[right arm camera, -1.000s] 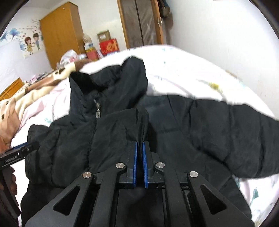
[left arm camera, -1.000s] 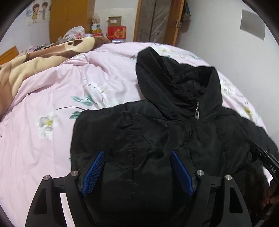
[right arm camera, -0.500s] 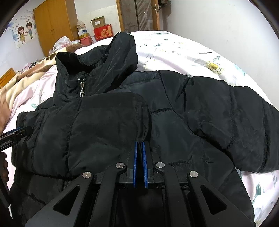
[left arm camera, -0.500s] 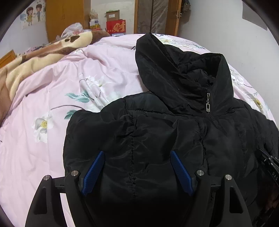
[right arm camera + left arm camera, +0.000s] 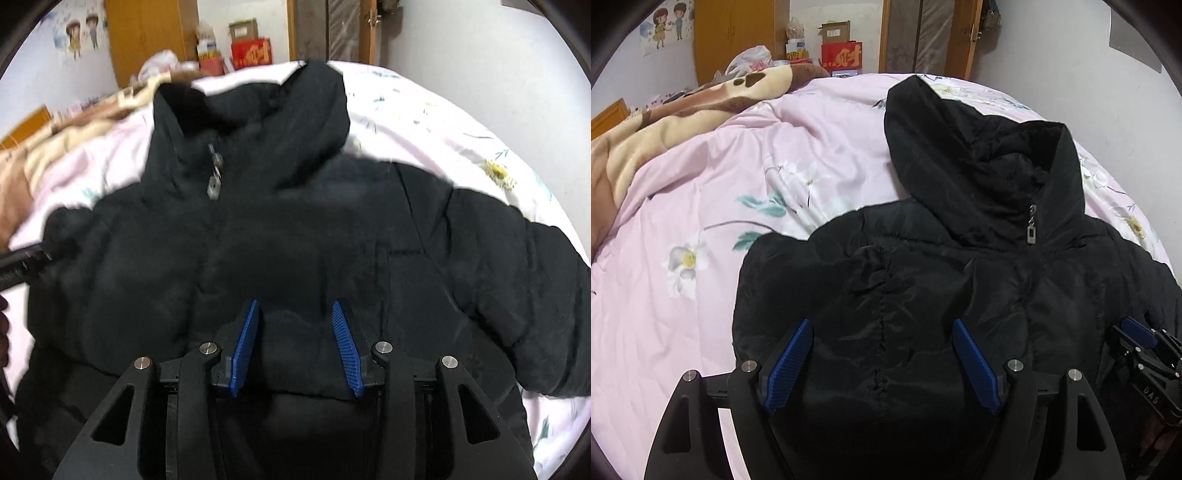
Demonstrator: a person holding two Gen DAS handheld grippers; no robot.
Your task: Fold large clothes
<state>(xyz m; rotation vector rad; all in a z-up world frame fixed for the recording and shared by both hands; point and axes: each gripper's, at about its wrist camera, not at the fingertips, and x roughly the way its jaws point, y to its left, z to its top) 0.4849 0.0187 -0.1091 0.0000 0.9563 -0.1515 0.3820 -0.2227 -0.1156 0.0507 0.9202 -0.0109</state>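
Observation:
A black hooded puffer jacket lies front up on a pink floral bed, hood toward the far side, zipper pull at the collar. In the right wrist view the jacket fills the middle, with one sleeve stretched out to the right and a folded part lying on the chest. My left gripper is open and empty above the jacket's left side. My right gripper is open above the folded part, holding nothing; it also shows in the left wrist view at the right edge.
The pink flowered bedsheet spreads to the left. A brown and cream blanket is heaped at the far left. A wooden wardrobe, boxes and a door stand behind the bed. A white wall runs along the right.
My right gripper was shut on a fold of the jacket; it has let go and opened, leaving the fold on the chest. The left gripper stayed open, shifting slightly.

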